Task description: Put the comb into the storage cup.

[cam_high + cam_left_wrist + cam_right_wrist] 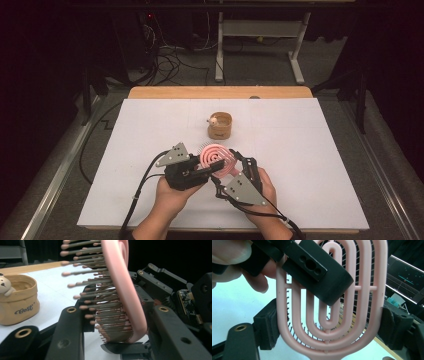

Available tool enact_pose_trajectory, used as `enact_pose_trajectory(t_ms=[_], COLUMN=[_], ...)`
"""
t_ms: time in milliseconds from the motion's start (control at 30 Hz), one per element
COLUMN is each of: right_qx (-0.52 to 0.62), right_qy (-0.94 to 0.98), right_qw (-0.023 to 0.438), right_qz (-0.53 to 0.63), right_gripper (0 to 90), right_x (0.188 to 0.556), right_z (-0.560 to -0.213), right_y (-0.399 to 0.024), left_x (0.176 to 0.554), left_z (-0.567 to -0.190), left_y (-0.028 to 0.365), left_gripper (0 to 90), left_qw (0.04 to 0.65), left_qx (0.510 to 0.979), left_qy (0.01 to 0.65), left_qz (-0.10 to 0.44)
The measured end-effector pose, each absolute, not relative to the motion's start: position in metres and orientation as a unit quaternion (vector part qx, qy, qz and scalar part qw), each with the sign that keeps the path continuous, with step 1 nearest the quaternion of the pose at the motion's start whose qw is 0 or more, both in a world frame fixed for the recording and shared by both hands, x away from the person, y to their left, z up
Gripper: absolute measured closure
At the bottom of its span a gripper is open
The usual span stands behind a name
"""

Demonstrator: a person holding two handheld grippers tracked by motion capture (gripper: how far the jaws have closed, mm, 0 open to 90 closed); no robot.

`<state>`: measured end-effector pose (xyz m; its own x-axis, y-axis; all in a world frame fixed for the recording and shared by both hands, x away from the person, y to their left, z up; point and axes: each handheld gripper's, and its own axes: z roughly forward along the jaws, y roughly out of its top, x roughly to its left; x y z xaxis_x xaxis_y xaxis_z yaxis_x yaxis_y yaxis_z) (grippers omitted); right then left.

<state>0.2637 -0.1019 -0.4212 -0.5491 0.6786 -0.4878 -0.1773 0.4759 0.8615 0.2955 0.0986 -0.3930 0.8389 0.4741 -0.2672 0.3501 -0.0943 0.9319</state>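
Jaws of both grippers are clamped on one pink hairbrush [218, 159]. The left gripper [202, 171] squeezes the brush head from front to back: one jaw presses on the flat pink back and the other sits in among the brown bristles [105, 302]. The right gripper [231, 167] squeezes the brush head by its two pink side edges, with one black pad on each side.

The hairbrush is held up in the air, just above the white tabletop [310, 150], between the two hands. Its back has long pink loops, one inside the other, with gaps between them. In the high view the round pink head tilts up and faces the camera.

A person's left hand [172, 192] holds the left gripper at 7 o'clock from the brush. The right hand [265, 190] holds the right gripper at 4 o'clock from it.

A small tan basket [220, 125] stands on the tabletop at 12 o'clock from the brush, well apart from it. A little white bear [5, 285] sits on the basket's rim.
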Motion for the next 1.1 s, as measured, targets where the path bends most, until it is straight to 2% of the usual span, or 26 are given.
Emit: enact_pose_trajectory(t_ms=[1100], right_qx=[0.169], right_qy=[0.742], right_qw=[0.416], right_qz=[0.498], right_gripper=[15.1], right_x=[0.2658], right_z=[-0.4159], right_y=[-0.1013], left_x=[0.2907], left_z=[-0.383], left_y=[0.1079], left_gripper=[62.9], left_qw=[0.633], left_qx=[0.719], left_qy=[0.274], left_qz=[0.087])
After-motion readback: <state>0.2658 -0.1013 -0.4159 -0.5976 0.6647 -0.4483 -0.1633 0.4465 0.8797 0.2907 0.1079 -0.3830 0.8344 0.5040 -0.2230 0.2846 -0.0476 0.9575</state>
